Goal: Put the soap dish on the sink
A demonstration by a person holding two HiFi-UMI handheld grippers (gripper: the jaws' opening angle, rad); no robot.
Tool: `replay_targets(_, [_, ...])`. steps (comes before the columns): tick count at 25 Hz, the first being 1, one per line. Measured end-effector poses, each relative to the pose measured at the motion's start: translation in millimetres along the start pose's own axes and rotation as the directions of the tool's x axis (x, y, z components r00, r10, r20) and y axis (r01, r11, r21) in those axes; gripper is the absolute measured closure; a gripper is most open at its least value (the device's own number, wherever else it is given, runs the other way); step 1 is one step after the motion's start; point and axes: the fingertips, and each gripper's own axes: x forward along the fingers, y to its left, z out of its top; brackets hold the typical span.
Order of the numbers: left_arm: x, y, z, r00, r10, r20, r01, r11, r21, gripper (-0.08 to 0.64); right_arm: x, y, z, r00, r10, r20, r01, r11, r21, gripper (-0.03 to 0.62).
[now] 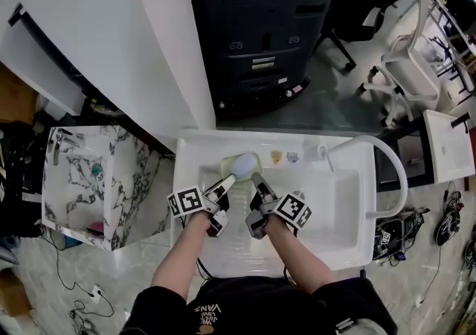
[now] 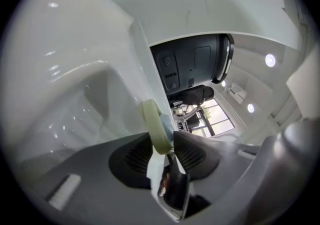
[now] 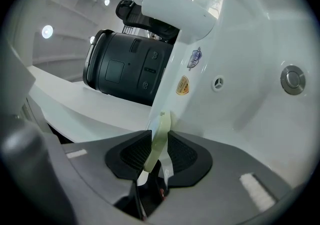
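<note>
Both grippers are clamped on the pale green soap dish (image 1: pixel 242 164): the left gripper (image 1: pixel 225 186) grips its left rim and the right gripper (image 1: pixel 258 183) its right rim. The dish sits over the back ledge of the white sink (image 1: pixel 195 149). Contact with the ledge cannot be confirmed.

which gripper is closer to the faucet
Right. The right gripper holds the soap dish on the side toward the faucet; the left gripper holds its far side.

head view: steeply down on sink (image 1: pixel 338 211) | gripper views: close, same sink
</note>
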Motion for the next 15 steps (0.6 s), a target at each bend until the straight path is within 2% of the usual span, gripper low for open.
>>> replay_targets(4, [3.3,6.5,6.7,1.000,0.018,0.005,-0.018,1.000,0.002,0.385,5.8,-3.7,-1.8,1.000,-0.011,-0.003,0.011,1.000,-0.003,0.500])
replay_targets(15, [11.1,17.7,24.7,0.996,0.038,0.078,-0.033,0.997,-0.065,0.387,17.7,-10.1,-2.5,0.999,-0.040,-0.006,0.040,0.999,0.004,0.500])
